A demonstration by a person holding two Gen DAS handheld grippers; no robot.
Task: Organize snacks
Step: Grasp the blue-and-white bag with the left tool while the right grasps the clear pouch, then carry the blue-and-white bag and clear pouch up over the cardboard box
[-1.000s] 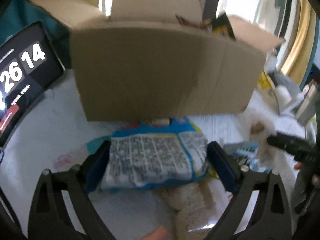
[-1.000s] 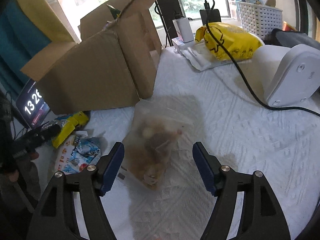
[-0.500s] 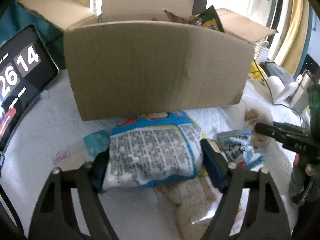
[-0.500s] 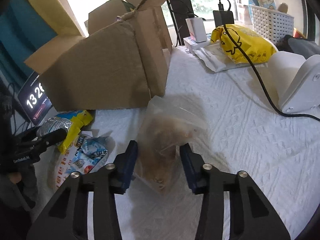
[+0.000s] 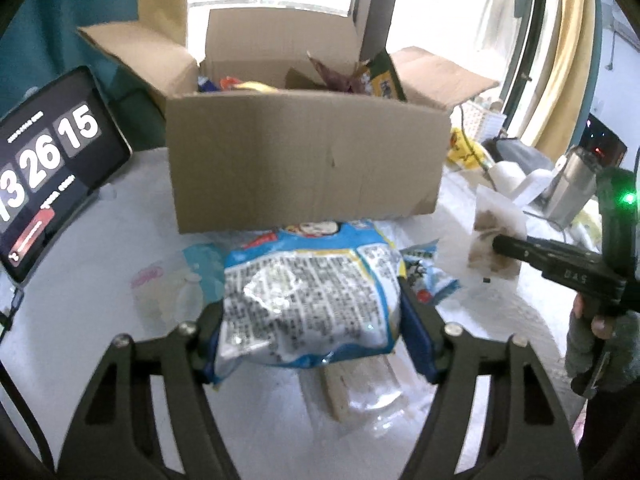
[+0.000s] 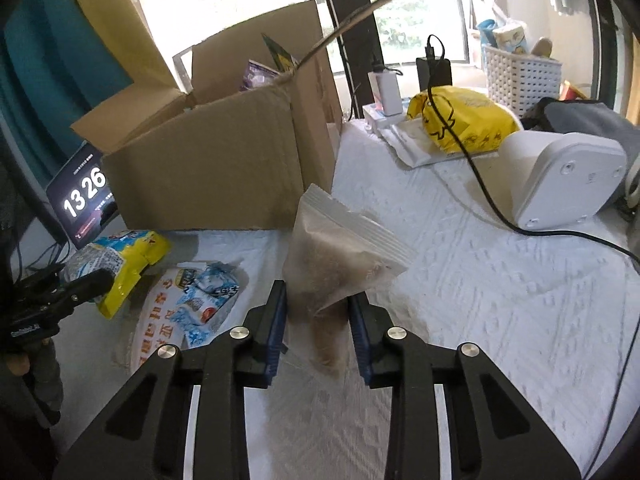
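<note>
My left gripper (image 5: 310,320) is shut on a blue and silver snack bag (image 5: 312,296) and holds it above the white cloth, in front of the open cardboard box (image 5: 304,168). The box holds several snack packets. My right gripper (image 6: 318,304) is shut on a clear zip bag of brown snacks (image 6: 336,256) and holds it off the cloth, to the right of the box (image 6: 216,176). That zip bag also shows in the left wrist view (image 5: 496,236). A small blue packet (image 6: 208,292) lies on a round printed pack (image 6: 160,332).
A tablet clock (image 5: 44,168) leans left of the box. A white device (image 6: 568,176) with a black cable (image 6: 476,172), a yellow bag (image 6: 460,120) and a white basket (image 6: 520,76) stand at the right. A clear pack (image 5: 360,384) lies under my left gripper.
Both grippers have risen with their bags. The right gripper closed on the zip bag and lifted it off the cloth. The box now sits lower in both views, its inside visible.
</note>
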